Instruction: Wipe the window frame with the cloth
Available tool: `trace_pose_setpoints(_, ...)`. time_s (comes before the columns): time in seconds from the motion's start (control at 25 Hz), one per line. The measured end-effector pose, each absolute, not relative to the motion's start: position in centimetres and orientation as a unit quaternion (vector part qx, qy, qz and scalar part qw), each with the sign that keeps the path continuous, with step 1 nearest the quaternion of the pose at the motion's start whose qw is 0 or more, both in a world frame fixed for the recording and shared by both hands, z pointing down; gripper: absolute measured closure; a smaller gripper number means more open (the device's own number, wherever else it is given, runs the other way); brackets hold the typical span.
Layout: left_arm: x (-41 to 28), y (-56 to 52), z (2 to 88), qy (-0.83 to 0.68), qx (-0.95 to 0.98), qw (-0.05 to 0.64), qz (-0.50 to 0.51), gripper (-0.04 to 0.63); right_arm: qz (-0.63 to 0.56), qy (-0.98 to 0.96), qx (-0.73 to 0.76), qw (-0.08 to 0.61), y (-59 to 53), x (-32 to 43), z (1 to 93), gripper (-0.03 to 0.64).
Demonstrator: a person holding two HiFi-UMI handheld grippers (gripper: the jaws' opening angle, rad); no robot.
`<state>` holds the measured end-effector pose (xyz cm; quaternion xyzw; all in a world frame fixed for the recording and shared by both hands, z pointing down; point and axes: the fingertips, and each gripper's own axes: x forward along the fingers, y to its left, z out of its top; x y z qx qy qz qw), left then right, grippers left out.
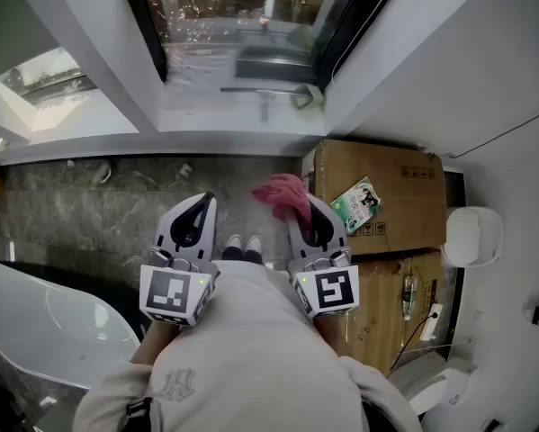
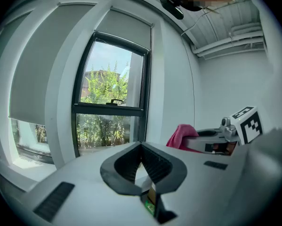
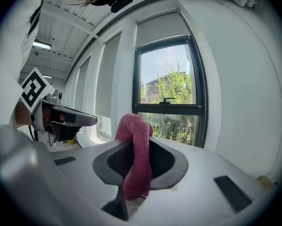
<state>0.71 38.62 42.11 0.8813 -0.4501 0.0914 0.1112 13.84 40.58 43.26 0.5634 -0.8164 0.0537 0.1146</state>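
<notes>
I hold both grippers close to my chest, well short of the window frame point(image 1: 148, 31), with open air between the fingers and the glass. The left gripper point(image 1: 202, 207) has its fingers clenched tip to tip on nothing. The right gripper point(image 1: 309, 216) is grasping the pink cloth point(image 1: 282, 193), which bunches above the fingertips and, in the right gripper view, hangs down between them. To my right a cardboard box point(image 1: 397, 171) stands against the white wall point(image 1: 449, 70) and crowds that side; a green packet point(image 1: 355, 203) lies on top of it. On the left there is open grey stone floor point(image 1: 62, 214). Only the head view shows the box and my shoes point(image 1: 243, 243). Only the gripper views show the window upright: dark frame, trees outside, a handle point(image 2: 115, 100) on the middle bar, and grey blinds point(image 2: 42, 65) drawn over the panes to the left.
</notes>
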Motion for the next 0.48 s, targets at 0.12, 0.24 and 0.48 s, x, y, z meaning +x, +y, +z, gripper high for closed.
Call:
trace_pose_setpoints(0.12,0.8,38.8,42.2,-0.448,0.882,0.113,0.092,0.586,0.055,-0.813,0.568,0.116,41.1,14.1,43.4,0.537)
trace_pose_setpoints(0.24,1.2,39.0,42.2,-0.442,0.885,0.112,0.092,0.586,0.055,-0.809,0.574,0.115,41.6,14.7,43.4,0.537)
trace_pose_setpoints(0.48,2.3,39.5,42.4,-0.429,0.891,0.112,0.093,0.586,0.058,-0.801,0.584,0.115,42.7,15.9,43.6,0.537)
